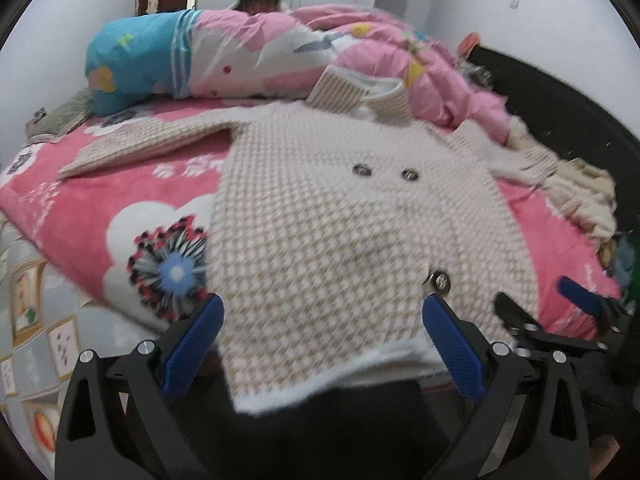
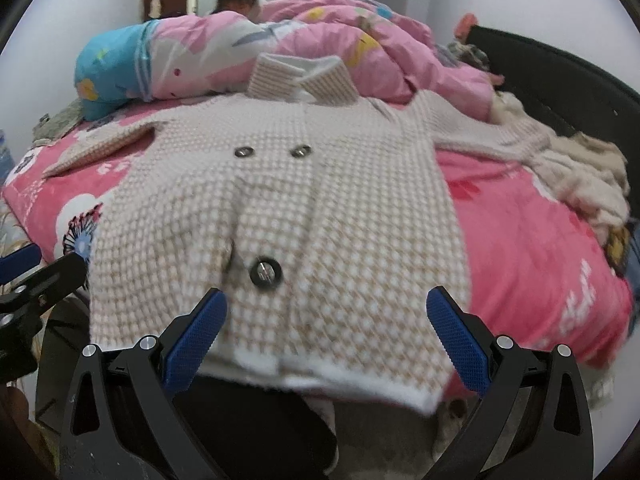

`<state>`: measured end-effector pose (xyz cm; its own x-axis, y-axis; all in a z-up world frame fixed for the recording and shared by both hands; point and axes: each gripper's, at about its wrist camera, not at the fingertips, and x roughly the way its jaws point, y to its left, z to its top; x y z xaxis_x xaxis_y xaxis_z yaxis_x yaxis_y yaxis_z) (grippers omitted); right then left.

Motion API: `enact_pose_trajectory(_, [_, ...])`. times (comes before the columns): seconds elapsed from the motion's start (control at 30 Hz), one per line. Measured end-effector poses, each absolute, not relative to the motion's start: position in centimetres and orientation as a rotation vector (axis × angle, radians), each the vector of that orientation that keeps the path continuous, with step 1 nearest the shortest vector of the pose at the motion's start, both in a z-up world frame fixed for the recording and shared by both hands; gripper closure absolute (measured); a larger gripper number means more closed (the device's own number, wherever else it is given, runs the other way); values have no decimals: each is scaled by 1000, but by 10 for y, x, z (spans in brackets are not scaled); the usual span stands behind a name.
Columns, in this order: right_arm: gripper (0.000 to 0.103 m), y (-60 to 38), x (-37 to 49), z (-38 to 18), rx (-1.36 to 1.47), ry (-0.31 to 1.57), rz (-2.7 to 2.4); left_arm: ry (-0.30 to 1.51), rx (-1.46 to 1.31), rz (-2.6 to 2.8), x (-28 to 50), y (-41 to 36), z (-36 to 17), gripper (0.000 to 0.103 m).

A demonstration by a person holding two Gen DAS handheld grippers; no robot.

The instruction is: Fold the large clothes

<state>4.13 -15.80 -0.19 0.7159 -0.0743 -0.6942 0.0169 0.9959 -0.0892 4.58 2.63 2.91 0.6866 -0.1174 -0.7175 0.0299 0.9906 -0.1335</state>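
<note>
A bed (image 2: 520, 240) with a pink floral blanket carries a houndstooth coat (image 2: 280, 208) spread flat, hem overhanging the near edge; a pink quilt (image 2: 320, 40) lies bunched at the far side, cream clothes (image 2: 580, 176) piled right.

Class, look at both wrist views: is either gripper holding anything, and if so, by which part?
Nothing is held. The left gripper and right gripper are both open, hovering near the coat's bottom hem.
</note>
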Motion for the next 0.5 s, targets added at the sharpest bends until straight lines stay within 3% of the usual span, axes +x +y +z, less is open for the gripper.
enact_pose_trajectory(0.5, [6, -101, 179, 18, -99, 673, 195, 727, -350, -67, 128, 117, 46, 5])
